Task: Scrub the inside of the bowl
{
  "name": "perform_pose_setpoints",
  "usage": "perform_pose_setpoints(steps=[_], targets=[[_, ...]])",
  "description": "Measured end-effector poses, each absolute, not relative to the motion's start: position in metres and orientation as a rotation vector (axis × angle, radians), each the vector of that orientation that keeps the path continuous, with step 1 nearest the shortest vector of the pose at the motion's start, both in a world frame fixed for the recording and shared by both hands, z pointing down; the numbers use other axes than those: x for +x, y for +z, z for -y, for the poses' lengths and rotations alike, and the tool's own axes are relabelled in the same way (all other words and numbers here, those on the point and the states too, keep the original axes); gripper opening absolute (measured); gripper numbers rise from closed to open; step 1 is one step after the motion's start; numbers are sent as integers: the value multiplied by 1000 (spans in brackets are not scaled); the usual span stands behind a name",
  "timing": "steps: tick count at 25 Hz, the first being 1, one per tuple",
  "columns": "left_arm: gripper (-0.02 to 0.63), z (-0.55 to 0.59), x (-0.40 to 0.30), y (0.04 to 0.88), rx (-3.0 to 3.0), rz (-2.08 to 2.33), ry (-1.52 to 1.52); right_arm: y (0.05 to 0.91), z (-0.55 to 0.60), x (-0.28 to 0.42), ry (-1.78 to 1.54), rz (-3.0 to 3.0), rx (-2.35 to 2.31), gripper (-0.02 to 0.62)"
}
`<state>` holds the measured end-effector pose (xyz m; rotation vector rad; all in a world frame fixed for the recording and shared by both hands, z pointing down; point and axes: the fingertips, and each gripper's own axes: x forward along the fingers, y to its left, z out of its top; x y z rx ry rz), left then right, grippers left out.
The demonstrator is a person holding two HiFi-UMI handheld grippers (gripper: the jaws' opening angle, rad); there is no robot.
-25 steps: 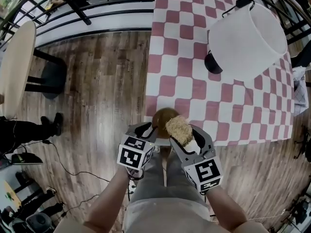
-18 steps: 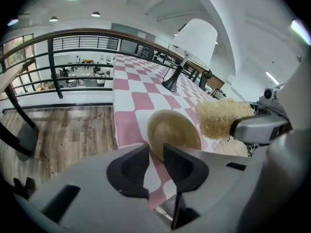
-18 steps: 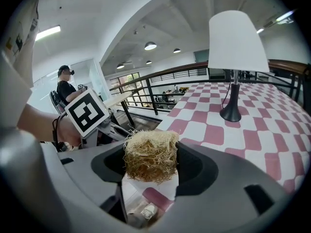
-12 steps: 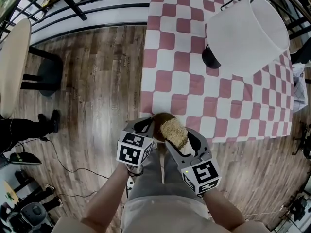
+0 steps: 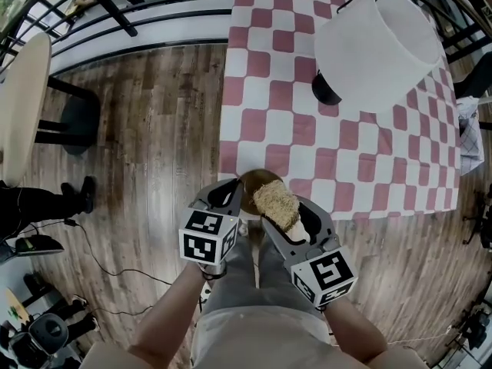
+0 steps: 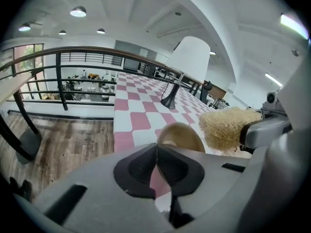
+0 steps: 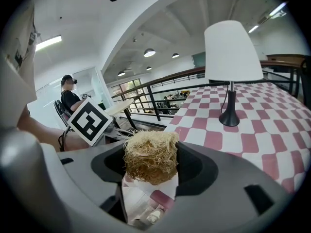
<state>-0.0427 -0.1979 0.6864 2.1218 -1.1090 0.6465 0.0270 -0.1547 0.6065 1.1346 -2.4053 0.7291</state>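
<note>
Pinching the brown bowl by its rim, your left gripper has its jaws drawn together on that thin edge, as the left gripper view shows, with the bowl rising just beyond the gripper. The bowl sits at the near edge of the table, which is covered in a red-and-white checked cloth, right in front of you. What you can see of its inside in the head view is plain brown surface; the rest is covered by the scrubber. Your right gripper is clamped on that straw-coloured fibrous scrubber, and its jaws are held apart only by the bundle's width. The right gripper view shows the scrubber standing up out of that gripper. From above, the scrubber overlaps the bowl's near right part. From the left gripper view, the scrubber hangs just beside the bowl on its right. Whether the fibres touch the bowl's surface cannot be told. Your two grippers sit close side by side at the table edge. A white-shaded lamp with a dark base stands on the cloth, well apart from the bowl.
</note>
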Motion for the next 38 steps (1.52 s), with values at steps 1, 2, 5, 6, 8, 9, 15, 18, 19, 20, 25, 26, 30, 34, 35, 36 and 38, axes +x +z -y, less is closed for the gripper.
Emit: perform_pose_setpoints(steps=[1, 2, 5, 6, 8, 9, 15, 18, 19, 20, 25, 26, 30, 34, 35, 36, 38], targets=[[24, 199, -44, 678, 2125, 1127, 634, 599, 155, 28, 718, 2415, 1139, 262], [23, 201, -46, 668, 2131, 1149, 622, 591, 155, 28, 703, 2426, 1141, 262], [23, 210, -53, 633, 2156, 1215, 569, 565, 156, 29, 638, 2461, 1147, 262], [23, 212, -55, 619, 2165, 1235, 547, 556, 156, 30, 614, 2474, 1148, 262], [23, 217, -57, 590, 2199, 1273, 514, 533, 155, 30, 598, 2509, 1144, 262], [23, 220, -58, 575, 2230, 1296, 506, 520, 154, 29, 611, 2539, 1140, 262], [23, 231, -66, 496, 2418, 1433, 513, 425, 156, 24, 530, 2725, 1150, 262], [23, 225, -70, 457, 2435, 1456, 451, 378, 154, 23, 419, 2796, 1179, 262], [23, 224, -69, 444, 2446, 1463, 434, 365, 155, 24, 373, 2811, 1194, 262], [23, 222, -69, 432, 2463, 1472, 422, 353, 156, 26, 323, 2820, 1212, 262], [23, 204, -67, 363, 2557, 1504, 322, 295, 151, 32, 127, 2863, 1276, 262], [23, 199, -68, 347, 2569, 1513, 285, 283, 148, 32, 98, 2878, 1282, 263], [23, 186, -76, 300, 2629, 1554, 197, 241, 136, 29, -14, 2948, 1292, 262], [23, 181, -84, 279, 2649, 1567, 138, 219, 126, 26, -82, 2977, 1275, 262], [23, 180, -85, 278, 2649, 1563, 133, 218, 124, 25, -85, 2976, 1269, 262], [23, 179, -85, 279, 2648, 1560, 134, 219, 122, 25, -87, 2972, 1262, 262], [23, 180, -85, 284, 2648, 1555, 143, 227, 121, 22, -76, 2959, 1245, 262]])
